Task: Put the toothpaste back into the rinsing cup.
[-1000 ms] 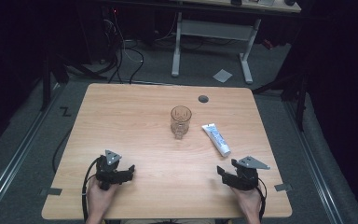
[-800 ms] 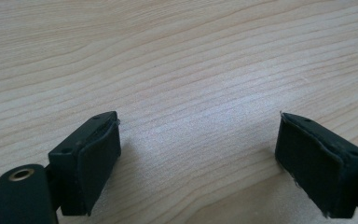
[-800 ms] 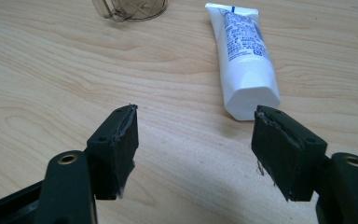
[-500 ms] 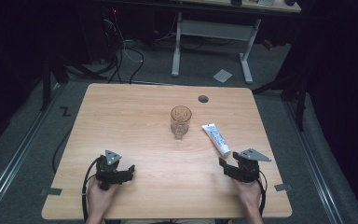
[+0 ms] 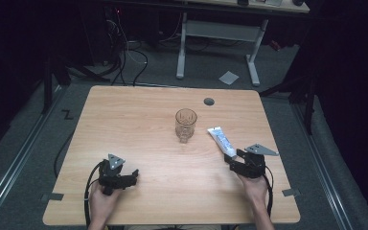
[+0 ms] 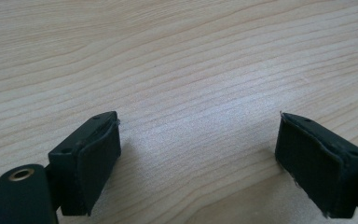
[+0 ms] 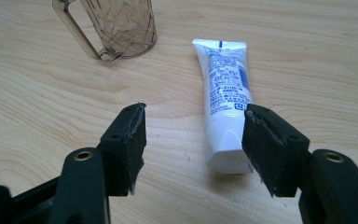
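Observation:
A clear faceted glass mug (image 5: pixel 186 124) (image 7: pixel 116 25) stands upright near the middle of the wooden table (image 5: pixel 139 120), its handle toward the person. A white toothpaste tube (image 5: pixel 222 141) (image 7: pixel 225 98) with blue print lies flat to its right, cap end toward the person. My right gripper (image 5: pixel 234 160) (image 7: pixel 193 140) is open just short of the tube's cap, which lies by its right jaw. My left gripper (image 5: pixel 132 175) (image 6: pixel 198 154) rests open at the front left, over bare wood, nothing between its jaws.
A dark round grommet (image 5: pixel 209 101) sits in the table near its far edge. Beyond the table stands a white desk frame (image 5: pixel 220 33), with cables (image 5: pixel 129 52) and a paper scrap (image 5: pixel 228 76) on the grey floor.
My right gripper has moved forward and a little left, closing in on the toothpaste tube's cap end. The left gripper has stayed put.

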Demonstrator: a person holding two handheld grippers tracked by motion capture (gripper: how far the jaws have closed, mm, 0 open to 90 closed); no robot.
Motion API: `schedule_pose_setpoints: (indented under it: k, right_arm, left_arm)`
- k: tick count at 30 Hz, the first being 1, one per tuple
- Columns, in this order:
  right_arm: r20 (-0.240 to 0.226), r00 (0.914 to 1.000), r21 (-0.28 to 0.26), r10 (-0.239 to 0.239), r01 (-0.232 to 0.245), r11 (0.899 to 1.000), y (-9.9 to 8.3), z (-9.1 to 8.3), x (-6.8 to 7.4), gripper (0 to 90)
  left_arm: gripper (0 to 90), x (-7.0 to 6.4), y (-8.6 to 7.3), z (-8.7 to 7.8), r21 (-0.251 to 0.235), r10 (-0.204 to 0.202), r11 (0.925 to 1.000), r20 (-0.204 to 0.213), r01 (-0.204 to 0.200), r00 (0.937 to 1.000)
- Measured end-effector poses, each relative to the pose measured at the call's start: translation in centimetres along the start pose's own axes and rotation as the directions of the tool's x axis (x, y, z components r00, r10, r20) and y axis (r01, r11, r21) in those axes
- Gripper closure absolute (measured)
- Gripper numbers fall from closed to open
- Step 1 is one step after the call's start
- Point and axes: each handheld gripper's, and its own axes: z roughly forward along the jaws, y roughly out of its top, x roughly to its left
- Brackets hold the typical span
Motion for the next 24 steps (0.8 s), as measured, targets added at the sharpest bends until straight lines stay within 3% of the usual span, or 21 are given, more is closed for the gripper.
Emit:
schedule_pose_setpoints:
  k: [7, 17, 24]
  right_arm:
    - [-0.013, 0.9999, -0.015, 0.004, -0.005, 1.000, 1.2, 0.4, -0.5, 38.5]
    - [-0.029, 0.9996, 0.037, 0.004, -0.003, 0.999, 3.5, 2.2, -0.9, 38.9]
    - [-0.006, 1.0000, 0.044, -0.002, 0.002, 0.999, 4.4, 3.1, -1.0, 38.9]
  left_arm:
    - [14.3, 0.0, 0.0, 0.0, -0.001, -0.001, 1.0000, 0.000, 0.001, 1.0000]
    - [14.3, 0.0, 0.0, 0.0, -0.001, -0.001, 1.0000, 0.000, 0.001, 1.0000]
    - [14.3, 0.0, 0.0, 0.0, 0.000, 0.000, 1.0000, 0.000, 0.000, 1.0000]
